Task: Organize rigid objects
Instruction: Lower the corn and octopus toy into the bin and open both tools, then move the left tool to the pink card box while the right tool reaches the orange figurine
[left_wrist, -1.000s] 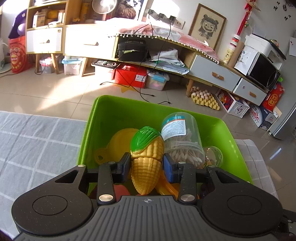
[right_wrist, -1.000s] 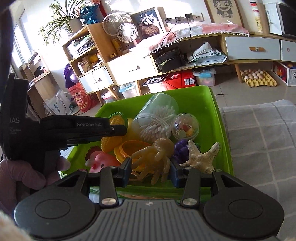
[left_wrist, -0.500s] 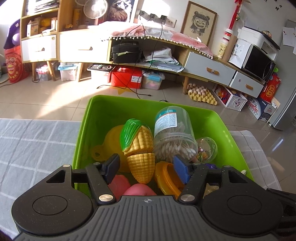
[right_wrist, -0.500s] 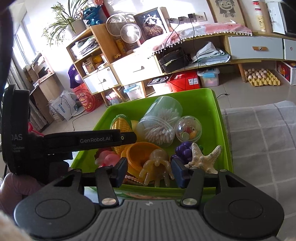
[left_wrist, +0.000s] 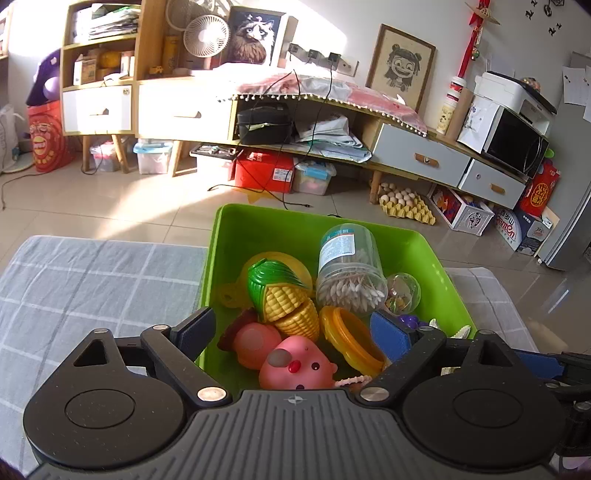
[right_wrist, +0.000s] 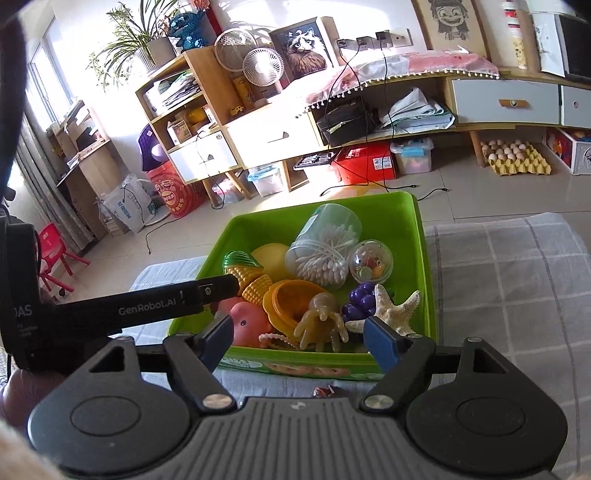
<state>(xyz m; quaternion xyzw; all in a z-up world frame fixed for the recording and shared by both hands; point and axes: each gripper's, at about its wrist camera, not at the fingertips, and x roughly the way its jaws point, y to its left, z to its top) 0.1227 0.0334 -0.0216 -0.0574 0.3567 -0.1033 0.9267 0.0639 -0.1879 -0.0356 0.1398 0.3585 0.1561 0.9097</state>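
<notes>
Left gripper (left_wrist: 293, 332): jaws spread wide, holding nothing, poised over the near edge of the green bin (left_wrist: 413, 240); a second ago they were clamped on the toy corn (left_wrist: 284, 299), half a second ago part-open with the corn already let go. Right gripper (right_wrist: 299, 338): jaws likewise wide and empty, just short of the bin's near wall; a second ago they pinched the amber toy octopus (right_wrist: 319, 319), which now lies free inside. Contents, nearest outward: pink piggy toy (left_wrist: 299, 365), orange ring cup (left_wrist: 347, 339), corn split at its seam and leaning on a yellow funnel (left_wrist: 280, 258), jar of cotton swabs (left_wrist: 347, 273) on its side, clear ball (left_wrist: 402, 291), purple grapes (right_wrist: 360, 299), starfish (right_wrist: 395, 310). Bin sits on the grey checked cloth (left_wrist: 92, 280) of the worktop. Risks, as judged: the corn rests loosely on a slope of toys and could roll or part in two if nudged; the left jaw tip straddles the bin wall and might snag it on withdrawal, shifting the bin; both grippers crowd one bin and could knock together.
</notes>
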